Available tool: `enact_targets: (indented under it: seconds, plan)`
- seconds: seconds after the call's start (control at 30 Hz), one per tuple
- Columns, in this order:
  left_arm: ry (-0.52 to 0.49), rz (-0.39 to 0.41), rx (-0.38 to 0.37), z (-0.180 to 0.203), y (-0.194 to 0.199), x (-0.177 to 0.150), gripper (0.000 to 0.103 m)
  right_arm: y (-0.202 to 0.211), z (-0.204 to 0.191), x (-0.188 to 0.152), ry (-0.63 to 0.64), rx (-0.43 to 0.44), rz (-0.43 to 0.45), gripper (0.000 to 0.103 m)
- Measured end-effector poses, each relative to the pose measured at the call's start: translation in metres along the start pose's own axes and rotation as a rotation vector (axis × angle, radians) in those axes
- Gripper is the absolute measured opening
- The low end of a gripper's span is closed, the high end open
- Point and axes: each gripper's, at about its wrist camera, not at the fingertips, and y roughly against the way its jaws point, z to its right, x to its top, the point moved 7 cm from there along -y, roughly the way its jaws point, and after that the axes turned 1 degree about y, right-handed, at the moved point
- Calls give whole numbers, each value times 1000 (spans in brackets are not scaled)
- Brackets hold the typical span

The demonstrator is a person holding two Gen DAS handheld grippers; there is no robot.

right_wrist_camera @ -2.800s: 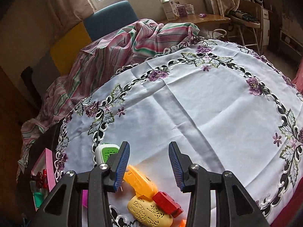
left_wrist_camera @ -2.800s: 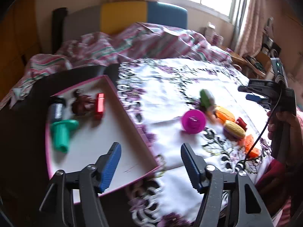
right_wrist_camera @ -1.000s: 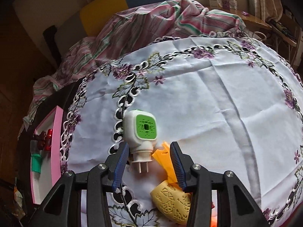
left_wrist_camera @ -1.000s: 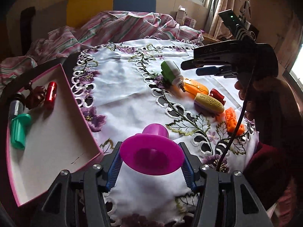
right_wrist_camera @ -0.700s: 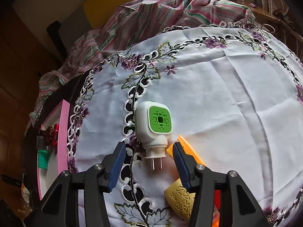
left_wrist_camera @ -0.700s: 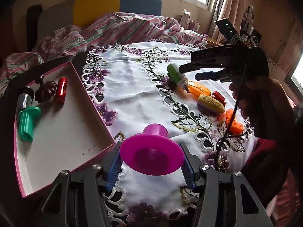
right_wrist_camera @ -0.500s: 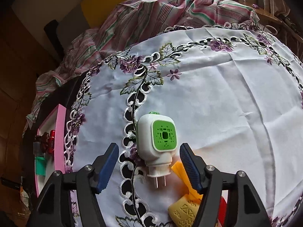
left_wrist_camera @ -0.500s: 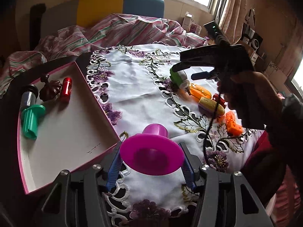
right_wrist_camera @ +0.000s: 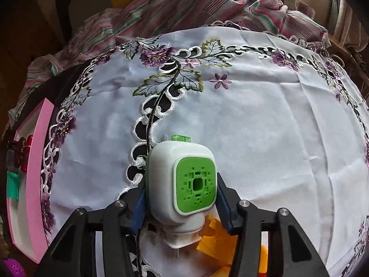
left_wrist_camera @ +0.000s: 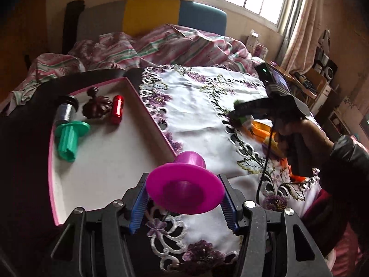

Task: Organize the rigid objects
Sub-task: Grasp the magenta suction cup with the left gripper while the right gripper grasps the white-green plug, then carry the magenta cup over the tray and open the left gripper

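Note:
My left gripper [left_wrist_camera: 184, 198] is shut on a magenta flanged piece [left_wrist_camera: 184, 189], held above the tablecloth beside the near corner of the pink-rimmed white tray [left_wrist_camera: 150, 106]. The tray holds a green flanged piece [left_wrist_camera: 66, 138], a red cylinder [left_wrist_camera: 116, 112], a dark brown knob [left_wrist_camera: 96, 107] and a silver cylinder [left_wrist_camera: 65, 110]. My right gripper [right_wrist_camera: 181, 205] points steeply down, and its jaws are closing on a white and green plug-in device [right_wrist_camera: 196, 184] on the cloth, with the blue pads against its two sides. In the left wrist view the right gripper [left_wrist_camera: 239, 115] covers most of that device.
Orange and yellow plastic pieces [right_wrist_camera: 212, 237] lie just behind the device, near the right table edge [left_wrist_camera: 263, 127]. A person's hand [left_wrist_camera: 306, 133] and a black cable are at the right. Striped bedding [left_wrist_camera: 150, 46] lies beyond the embroidered tablecloth [right_wrist_camera: 253, 115]. The tray's pink wall [right_wrist_camera: 34, 161] shows at far left.
My left gripper has carried the magenta piece leftward and up to the tray's corner. My right gripper has widened, sunk down over the plug-in device and closed in on its sides.

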Motion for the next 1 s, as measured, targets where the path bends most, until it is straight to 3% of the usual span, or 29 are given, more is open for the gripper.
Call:
enact_targets:
  seconds: [0.13,0.3,1.0]
  plan:
    - [35,13,34,-15,7,3,58,0,2,0,-16,23,4,52]
    - [76,10,60,-29,9,1,57,-1,-5,-5,52,-17,18,53]
    - [109,3,96,-43,13,-6,58,-3,-12,-6,120,-61,47,55]
